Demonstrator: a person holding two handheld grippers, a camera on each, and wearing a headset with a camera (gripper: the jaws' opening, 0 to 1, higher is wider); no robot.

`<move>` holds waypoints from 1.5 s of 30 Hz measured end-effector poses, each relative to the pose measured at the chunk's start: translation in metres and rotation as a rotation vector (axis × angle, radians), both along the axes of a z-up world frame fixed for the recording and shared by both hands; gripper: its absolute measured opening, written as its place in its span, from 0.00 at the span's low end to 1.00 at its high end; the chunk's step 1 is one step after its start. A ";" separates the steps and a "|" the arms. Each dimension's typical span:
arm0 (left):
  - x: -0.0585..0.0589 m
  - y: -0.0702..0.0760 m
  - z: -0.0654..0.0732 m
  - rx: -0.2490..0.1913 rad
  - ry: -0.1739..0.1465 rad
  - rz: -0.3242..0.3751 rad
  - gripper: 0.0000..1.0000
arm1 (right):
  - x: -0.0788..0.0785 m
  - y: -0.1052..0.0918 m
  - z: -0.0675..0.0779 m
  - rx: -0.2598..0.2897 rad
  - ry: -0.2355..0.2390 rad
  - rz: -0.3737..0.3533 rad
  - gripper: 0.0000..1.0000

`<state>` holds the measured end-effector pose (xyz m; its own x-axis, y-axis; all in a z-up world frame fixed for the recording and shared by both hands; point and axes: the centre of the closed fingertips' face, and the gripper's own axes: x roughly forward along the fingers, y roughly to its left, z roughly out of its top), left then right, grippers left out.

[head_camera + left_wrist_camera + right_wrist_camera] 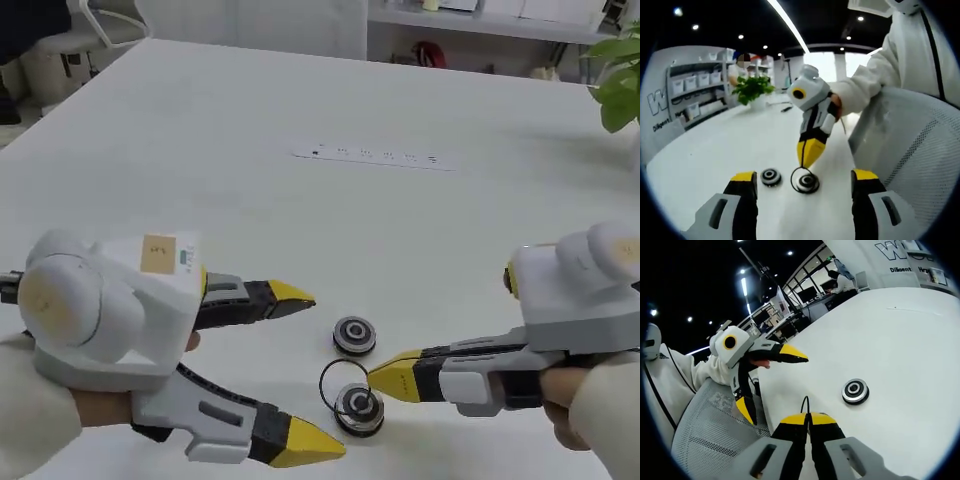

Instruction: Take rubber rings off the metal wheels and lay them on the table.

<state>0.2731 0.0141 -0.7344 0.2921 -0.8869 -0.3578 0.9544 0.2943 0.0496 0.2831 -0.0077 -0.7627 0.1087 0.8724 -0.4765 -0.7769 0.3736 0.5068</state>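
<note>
Right gripper (385, 378) jaws pinched on rubber ring (321, 383), looped over nearer metal wheel (360, 408); left gripper (315, 372) jaws wide apart.

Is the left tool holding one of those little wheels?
No: the left tool is wide open, and the far wheel and near wheel lie on the table untouched by it.
</note>
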 end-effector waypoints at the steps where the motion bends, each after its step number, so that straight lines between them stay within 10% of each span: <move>1: -0.001 0.002 0.000 0.001 -0.002 0.003 0.81 | -0.001 0.001 0.002 0.006 0.000 0.002 0.00; 17: 0.001 0.048 -0.002 -0.084 0.043 0.196 1.00 | -0.018 0.024 0.005 0.019 0.002 0.063 0.00; 45: -0.009 0.045 -0.019 -0.046 0.103 0.172 1.00 | -0.013 0.043 -0.033 -0.132 -0.080 0.128 0.00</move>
